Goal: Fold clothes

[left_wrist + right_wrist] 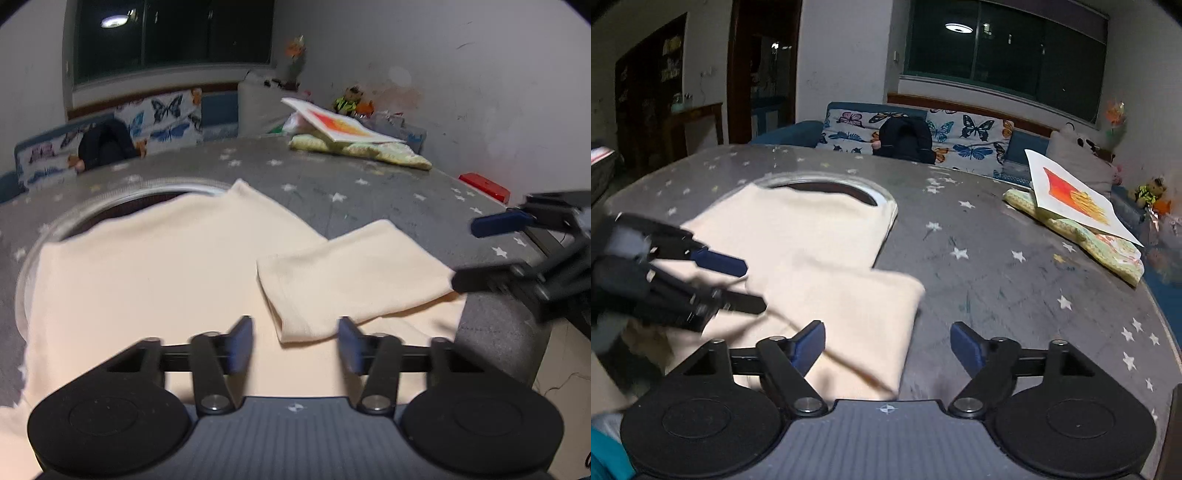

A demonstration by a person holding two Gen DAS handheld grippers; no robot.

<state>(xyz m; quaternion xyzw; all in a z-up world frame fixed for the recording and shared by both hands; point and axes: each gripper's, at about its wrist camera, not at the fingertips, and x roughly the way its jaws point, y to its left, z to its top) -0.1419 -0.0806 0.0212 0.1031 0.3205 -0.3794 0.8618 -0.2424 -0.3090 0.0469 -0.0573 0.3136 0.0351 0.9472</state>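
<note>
Lying flat on a star-patterned table [369,192], a cream shirt [147,266] has one sleeve [354,269] folded across its body. The left gripper [295,341] hovers over the shirt's near edge, jaws partly apart with nothing pinched. The right gripper [888,347] stands spread wide above the sleeve's edge, gripping nothing. A sofa [960,140] sits behind.
</note>
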